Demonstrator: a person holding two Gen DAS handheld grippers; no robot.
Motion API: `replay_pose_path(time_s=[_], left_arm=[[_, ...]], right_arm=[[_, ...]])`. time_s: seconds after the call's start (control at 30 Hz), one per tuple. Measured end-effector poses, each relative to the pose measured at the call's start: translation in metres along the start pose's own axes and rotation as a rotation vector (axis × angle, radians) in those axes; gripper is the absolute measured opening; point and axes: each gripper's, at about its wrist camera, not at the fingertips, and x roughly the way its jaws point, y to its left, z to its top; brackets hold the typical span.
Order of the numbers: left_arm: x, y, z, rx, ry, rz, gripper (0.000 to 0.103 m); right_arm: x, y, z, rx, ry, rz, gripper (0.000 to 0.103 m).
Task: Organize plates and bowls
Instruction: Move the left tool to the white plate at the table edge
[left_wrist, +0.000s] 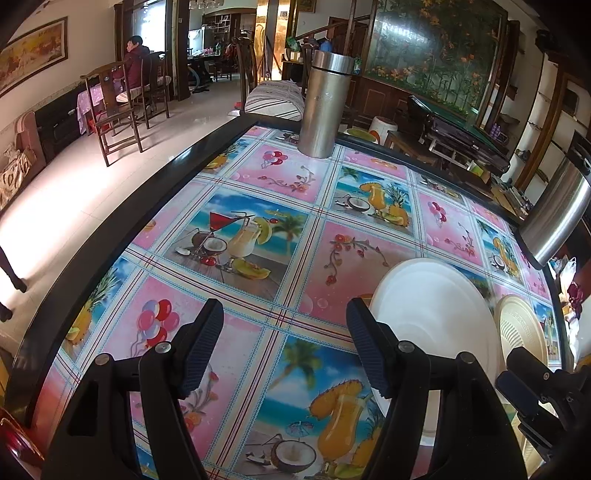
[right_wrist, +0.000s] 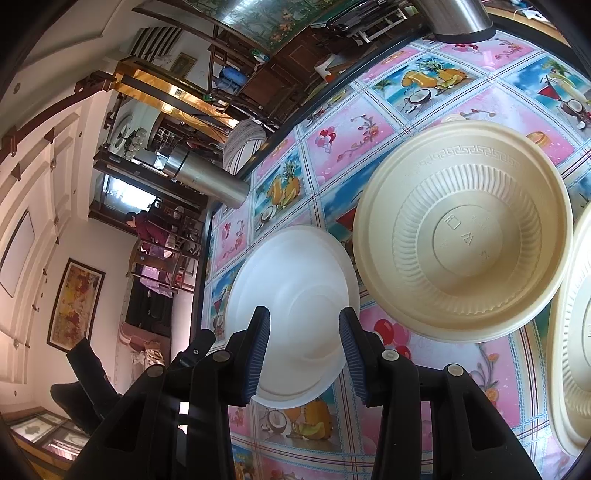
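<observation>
The left gripper points downward with its jaws standing wide apart and nothing between them. The right gripper also tilts downward, jaws parted more narrowly, gripping nothing.

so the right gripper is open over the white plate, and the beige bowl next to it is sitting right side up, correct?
Not quite. The beige bowl is upside down: the right wrist view shows its ribbed underside and embossed base facing up. The rest holds: the right gripper is open, nothing pinched, over the white plate.
</observation>
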Motion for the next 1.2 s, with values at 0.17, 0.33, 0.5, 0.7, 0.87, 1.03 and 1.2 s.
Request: replay_pose_path(time_s=[0.17,0.33,0.5,0.7,0.87,1.03,1.2], left_arm=[[-0.002,0.001,0.000,0.000,0.000,-0.002,0.069],[0.002,0.000,-0.001,0.003,0.020,-0.001,0.069],[0.006,-0.003,-0.003,0.019,0.037,0.006,0.069],[0.013,-0.001,-0.005,0.002,0.080,-0.036,0.069],[0.017,0.002,-0.005,-0.024,0.111,-0.083,0.069],[0.013,0.008,-0.002,-0.055,0.121,-0.100,0.069],[0.012,0.019,0.003,-0.082,0.124,-0.080,0.069]], right_arm=[[-0.005,-0.002,0.001,0.011,-0.014,-0.001,0.042],[-0.014,0.001,0.004,0.004,-0.028,0.003,0.042],[-0.009,-0.004,0.004,0.020,-0.011,-0.010,0.042],[-0.001,-0.006,0.001,0.025,0.004,-0.018,0.042],[0.002,-0.005,0.000,0.025,0.010,-0.019,0.042],[0.003,-0.006,0.000,0.031,0.008,-0.013,0.042],[0.001,-0.005,0.000,0.027,0.000,-0.014,0.042]])
